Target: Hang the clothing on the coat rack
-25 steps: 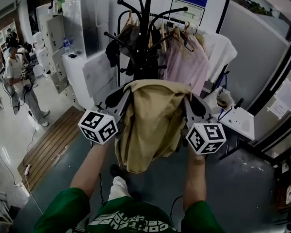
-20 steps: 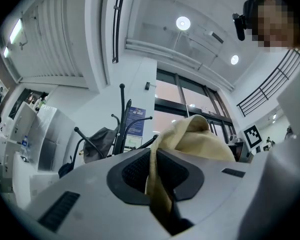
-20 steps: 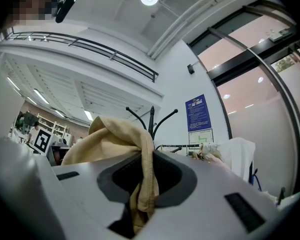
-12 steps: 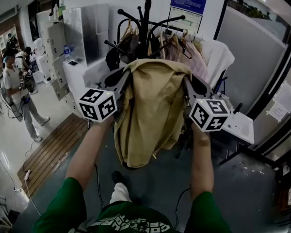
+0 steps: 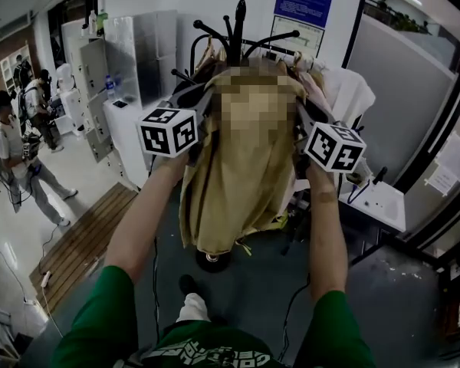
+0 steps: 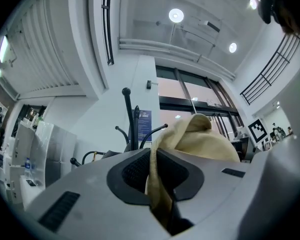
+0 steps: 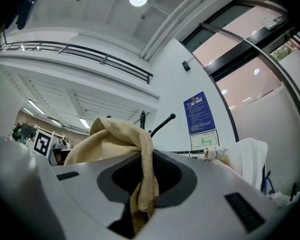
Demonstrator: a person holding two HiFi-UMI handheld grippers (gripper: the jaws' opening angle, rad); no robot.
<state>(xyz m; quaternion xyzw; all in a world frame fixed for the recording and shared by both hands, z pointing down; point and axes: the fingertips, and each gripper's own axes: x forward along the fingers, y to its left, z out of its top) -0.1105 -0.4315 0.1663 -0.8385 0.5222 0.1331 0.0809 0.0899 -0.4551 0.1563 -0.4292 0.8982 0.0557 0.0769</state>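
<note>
A tan garment [image 5: 238, 182] hangs between my two grippers, held up in front of the black coat rack [image 5: 238, 18]. Its top sits at the height of the rack's upper hooks. My left gripper [image 5: 203, 102] is shut on the garment's left shoulder, and my right gripper [image 5: 299, 107] is shut on the right one. In the left gripper view the tan cloth [image 6: 200, 139] runs down between the jaws of the left gripper [image 6: 157, 176], with the rack pole [image 6: 127, 119] behind it. In the right gripper view the cloth [image 7: 115, 139] is pinched in the right gripper [image 7: 142, 179], and a rack hook [image 7: 162, 124] shows beyond.
Behind the rack a rail carries pale clothes [image 5: 345, 83]. White cabinets [image 5: 130, 60] stand at the back left, with people [image 5: 11, 152] and a wooden floor strip [image 5: 77, 244] beyond them. A white table [image 5: 379, 202] and a glass partition are at the right. The rack's base [image 5: 211, 261] is on the floor below the garment.
Both grippers have lifted the tan garment higher and closer to the rack, from mid-rack height up to its top hooks.
</note>
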